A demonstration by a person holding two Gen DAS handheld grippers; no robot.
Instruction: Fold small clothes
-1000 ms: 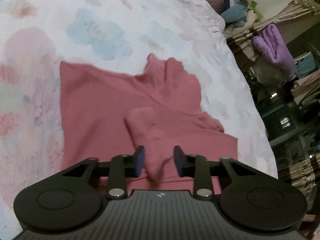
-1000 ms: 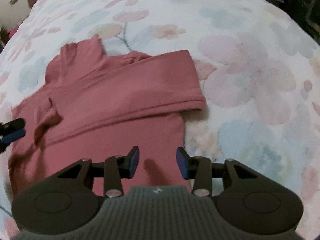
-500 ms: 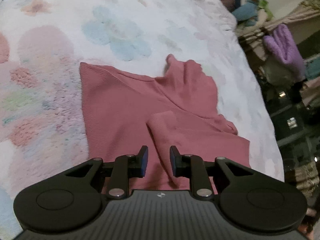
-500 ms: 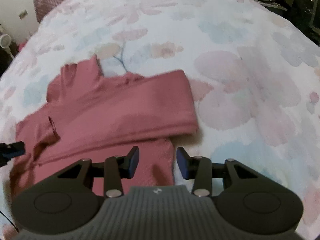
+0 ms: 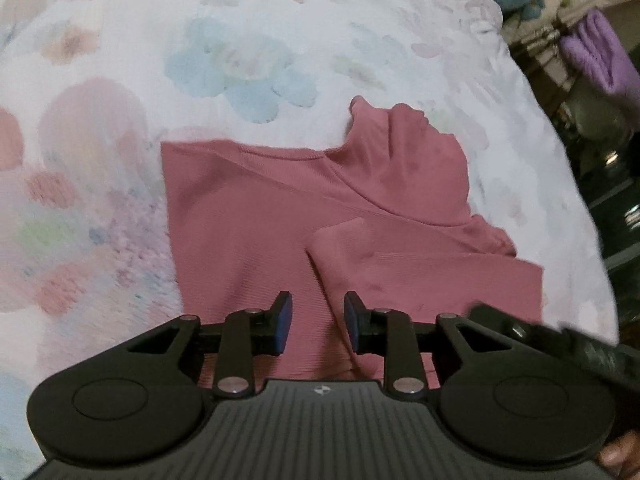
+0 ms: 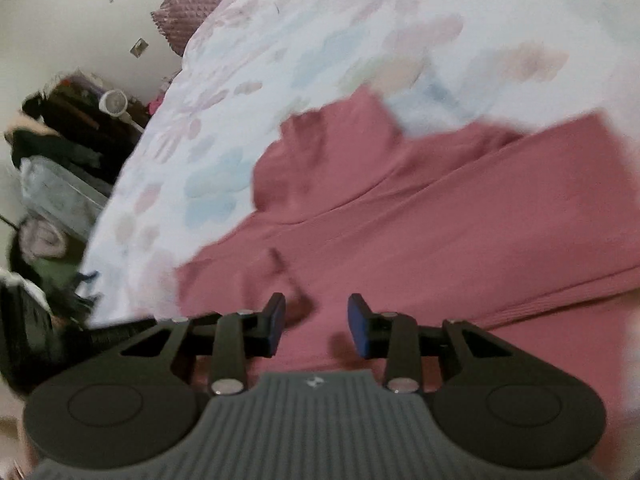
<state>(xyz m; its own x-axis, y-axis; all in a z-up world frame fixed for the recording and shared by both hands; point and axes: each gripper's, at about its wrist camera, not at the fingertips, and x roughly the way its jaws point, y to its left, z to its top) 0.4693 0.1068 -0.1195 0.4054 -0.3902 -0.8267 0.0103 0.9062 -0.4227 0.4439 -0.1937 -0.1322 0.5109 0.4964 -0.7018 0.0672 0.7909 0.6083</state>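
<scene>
No readable text, labels, brands or numbers in either view. Only mark: a small round white-and-dark emblem on the ribbed grey body of each hand-held gripper, at 6 o'clock in frame, left hand-held gripper [image 5: 316, 326] and right hand-held gripper [image 6: 316, 324]; no letters in it. Small plate on the wall [image 6: 139, 46] at 10 o'clock in the right wrist view, too small and blurred to read.
</scene>
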